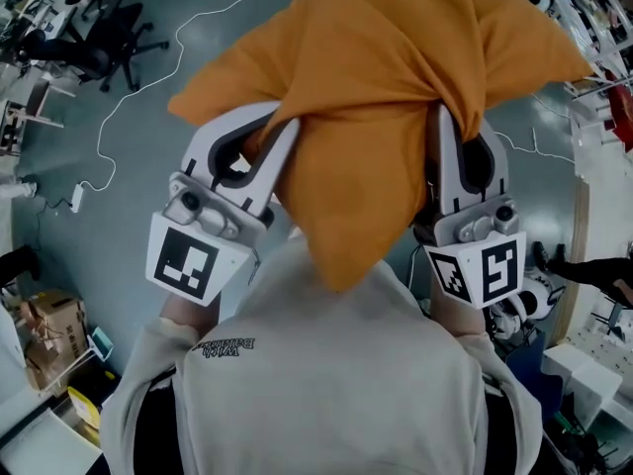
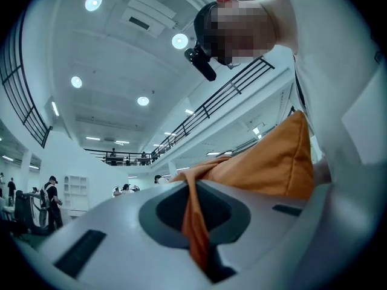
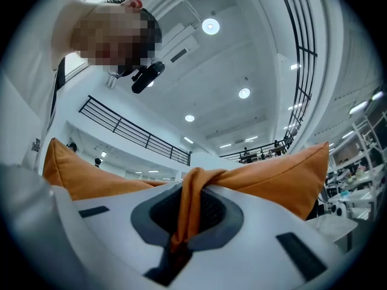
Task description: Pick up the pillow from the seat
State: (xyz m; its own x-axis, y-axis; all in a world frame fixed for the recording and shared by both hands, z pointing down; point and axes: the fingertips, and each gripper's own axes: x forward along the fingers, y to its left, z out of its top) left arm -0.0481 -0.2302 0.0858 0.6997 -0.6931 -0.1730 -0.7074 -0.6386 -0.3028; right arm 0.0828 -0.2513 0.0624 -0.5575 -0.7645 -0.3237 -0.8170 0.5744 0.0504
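Since the left claw (image 1: 280, 135) and right claw (image 1: 447, 119) are each clamped tight on a fold of the orange pillow (image 1: 396, 87), the pick looks done. It hangs between them, upper centre of the head view, above the floor (image 1: 138, 156). The seat isn't in view.

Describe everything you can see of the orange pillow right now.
The orange pillow looks like soft, plain cloth, limp and creased, with pointed corners. It hangs in the air, bunched where the left gripper and right gripper each pinch a fold in shut jaws; one corner droops toward the person's shirt.
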